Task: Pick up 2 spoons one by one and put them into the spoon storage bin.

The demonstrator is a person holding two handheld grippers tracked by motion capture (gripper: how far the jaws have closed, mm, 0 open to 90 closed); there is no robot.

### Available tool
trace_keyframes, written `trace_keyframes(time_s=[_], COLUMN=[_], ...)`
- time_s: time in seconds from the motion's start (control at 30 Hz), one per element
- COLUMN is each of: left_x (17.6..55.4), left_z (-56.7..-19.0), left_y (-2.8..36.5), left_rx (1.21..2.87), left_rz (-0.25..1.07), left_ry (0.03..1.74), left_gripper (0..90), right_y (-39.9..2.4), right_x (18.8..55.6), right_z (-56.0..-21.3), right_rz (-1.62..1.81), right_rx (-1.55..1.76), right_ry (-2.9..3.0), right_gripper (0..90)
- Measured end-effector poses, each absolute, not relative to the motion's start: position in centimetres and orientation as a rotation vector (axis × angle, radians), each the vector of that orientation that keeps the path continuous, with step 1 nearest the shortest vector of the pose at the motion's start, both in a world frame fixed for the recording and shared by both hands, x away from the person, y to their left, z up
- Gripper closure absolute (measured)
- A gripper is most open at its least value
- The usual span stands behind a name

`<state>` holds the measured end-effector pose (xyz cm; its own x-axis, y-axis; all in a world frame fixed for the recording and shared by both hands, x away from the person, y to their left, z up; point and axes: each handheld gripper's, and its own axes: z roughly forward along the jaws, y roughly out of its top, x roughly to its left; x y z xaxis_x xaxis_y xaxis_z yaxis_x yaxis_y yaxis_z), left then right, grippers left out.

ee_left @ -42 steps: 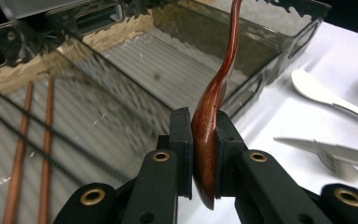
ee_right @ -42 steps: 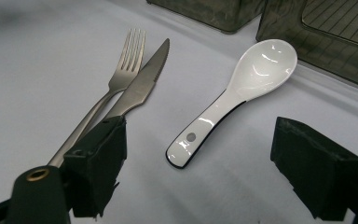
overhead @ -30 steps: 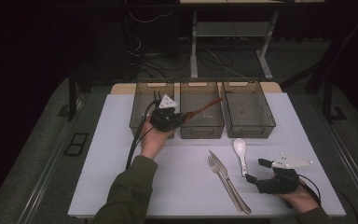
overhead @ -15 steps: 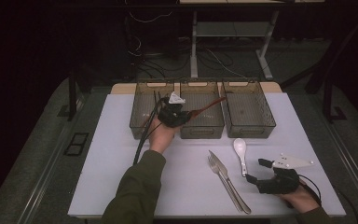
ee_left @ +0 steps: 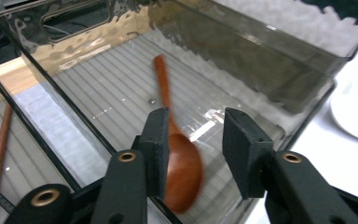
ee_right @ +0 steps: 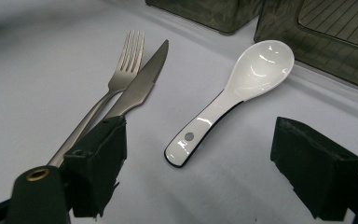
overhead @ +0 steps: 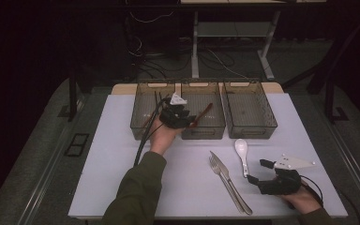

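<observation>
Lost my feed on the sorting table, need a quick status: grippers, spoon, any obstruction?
Left gripper jaws just opening, wooden spoon loose between them over middle bin. Right gripper open near white spoon. No obstruction.

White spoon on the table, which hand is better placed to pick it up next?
Right. The right gripper has open jaws facing the white spoon. The left gripper, over the middle bin, has just been opening around the wooden spoon.

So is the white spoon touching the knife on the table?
Apart. The right gripper view shows bare table between the white spoon and the knife; the high view agrees.
</observation>
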<state>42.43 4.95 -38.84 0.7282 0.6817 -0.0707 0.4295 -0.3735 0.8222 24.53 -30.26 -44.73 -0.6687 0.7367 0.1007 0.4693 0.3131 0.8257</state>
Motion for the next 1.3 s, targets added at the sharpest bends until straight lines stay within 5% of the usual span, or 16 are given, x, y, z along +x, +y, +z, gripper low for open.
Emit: trace_keyframes(time_s=[0.93, 1.3], left_x=[34.1, 30.0], left_z=[-37.7, -40.4], left_y=[10.7, 13.2], left_rx=[1.984, 2.017], left_rz=[0.218, 0.219], left_ry=[0.694, 0.678], left_gripper=[35.2, 21.9], right_y=[-30.0, -28.8], right_x=[25.2, 25.8], right_z=[-43.5, -43.1], right_rz=[1.289, 1.269], right_rx=[1.137, 1.155], right_ry=[2.335, 2.347], right_gripper=[12.4, 37.5])
